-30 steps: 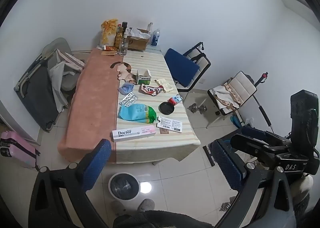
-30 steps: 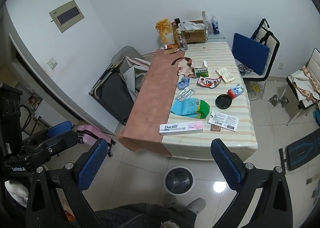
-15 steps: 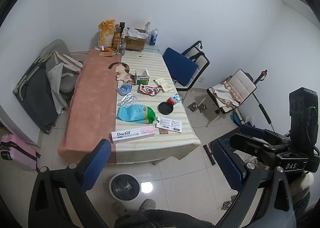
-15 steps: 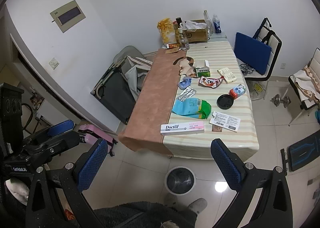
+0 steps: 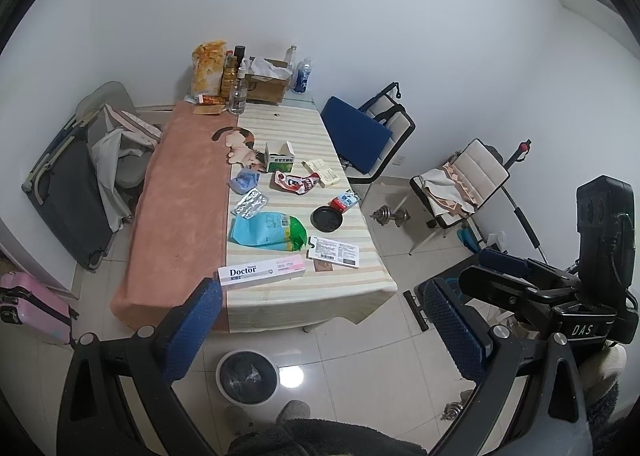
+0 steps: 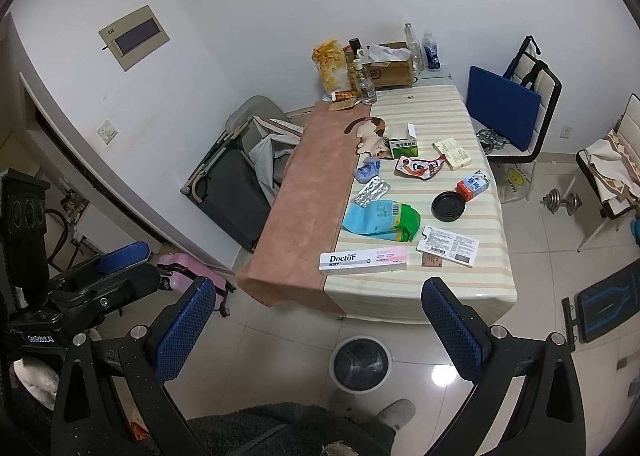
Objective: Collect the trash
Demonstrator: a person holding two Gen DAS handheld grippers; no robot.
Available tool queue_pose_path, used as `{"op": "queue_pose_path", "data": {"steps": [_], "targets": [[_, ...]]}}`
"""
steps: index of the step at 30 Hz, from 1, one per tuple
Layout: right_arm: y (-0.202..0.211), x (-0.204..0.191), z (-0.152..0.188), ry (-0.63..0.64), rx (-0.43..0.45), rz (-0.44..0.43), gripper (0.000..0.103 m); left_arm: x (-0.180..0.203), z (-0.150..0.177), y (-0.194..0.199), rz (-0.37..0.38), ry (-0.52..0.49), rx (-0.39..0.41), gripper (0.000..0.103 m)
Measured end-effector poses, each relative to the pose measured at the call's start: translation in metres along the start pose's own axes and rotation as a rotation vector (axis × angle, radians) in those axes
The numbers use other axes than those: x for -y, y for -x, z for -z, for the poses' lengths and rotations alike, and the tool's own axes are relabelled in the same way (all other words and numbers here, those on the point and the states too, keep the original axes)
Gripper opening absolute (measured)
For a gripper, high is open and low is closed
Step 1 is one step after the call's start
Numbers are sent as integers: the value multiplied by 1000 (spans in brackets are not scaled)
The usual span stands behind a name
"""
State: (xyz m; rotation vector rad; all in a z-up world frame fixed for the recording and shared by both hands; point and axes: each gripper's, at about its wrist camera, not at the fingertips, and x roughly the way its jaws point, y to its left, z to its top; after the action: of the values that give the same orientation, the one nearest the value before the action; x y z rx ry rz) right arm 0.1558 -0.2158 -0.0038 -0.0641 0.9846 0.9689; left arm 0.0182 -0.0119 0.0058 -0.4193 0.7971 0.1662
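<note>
Both the left gripper (image 5: pixel 320 320) and right gripper (image 6: pixel 316 316) hang spread wide, holding nothing. Nearest the bin (image 6: pixel 360 363), the toothpaste box (image 6: pixel 363 257) looks light and stiff; pinch across its narrow middle.

Glossy floor tiles (image 5: pixel 352 352), foil blister pack (image 5: pixel 250 203)

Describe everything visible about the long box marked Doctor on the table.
The Doctor box is a long, slim carton, apparently cardboard, white at the end with the dark "Doctor" lettering and pink at the other. It looks closed and lies flat near the front edge of the table, its white end meeting the seam between the pink and striped cloths. A blue-green bag lies just behind it. Nothing grips it.
</note>
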Motion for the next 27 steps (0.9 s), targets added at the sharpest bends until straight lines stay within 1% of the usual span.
{"op": "queue_pose_path", "data": {"steps": [27], "targets": [[3,5,-2,-1,1,-1,103,5,-2,-1,-5,3,2,103]]}}
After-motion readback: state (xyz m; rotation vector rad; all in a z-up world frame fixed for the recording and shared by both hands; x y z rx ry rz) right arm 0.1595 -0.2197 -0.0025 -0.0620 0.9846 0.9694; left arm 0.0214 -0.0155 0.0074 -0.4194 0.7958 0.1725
